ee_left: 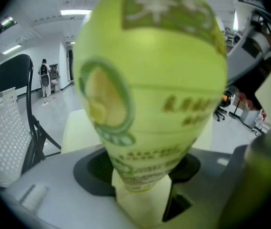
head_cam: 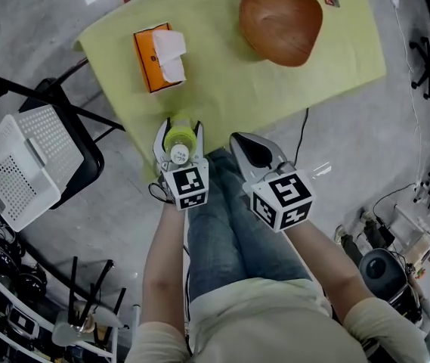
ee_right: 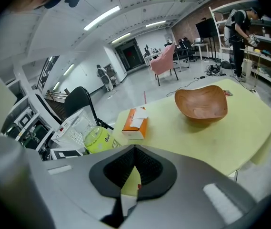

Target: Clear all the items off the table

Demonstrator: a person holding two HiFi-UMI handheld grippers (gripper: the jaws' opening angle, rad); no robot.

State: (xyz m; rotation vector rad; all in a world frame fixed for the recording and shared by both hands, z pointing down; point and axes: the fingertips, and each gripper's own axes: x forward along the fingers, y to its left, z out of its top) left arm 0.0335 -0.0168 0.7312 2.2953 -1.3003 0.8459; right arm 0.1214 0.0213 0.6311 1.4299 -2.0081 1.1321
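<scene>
Jaws of the left gripper (head_cam: 178, 127) clasp the green bottle (head_cam: 175, 138) by its sides at the near edge of the bench (head_cam: 230, 97). The right gripper (head_cam: 245, 146) has its jaws closed on nothing. The bottle looks like light, smooth plastic, rounded and probably slippery, so a hold across its widest part suits best. The tissue box (head_cam: 159, 57) and wooden bowl (head_cam: 281, 23) lie well apart from it. The way to the white basket (head_cam: 20, 165) on the chair (head_cam: 86, 157) at left seems clear.
</scene>
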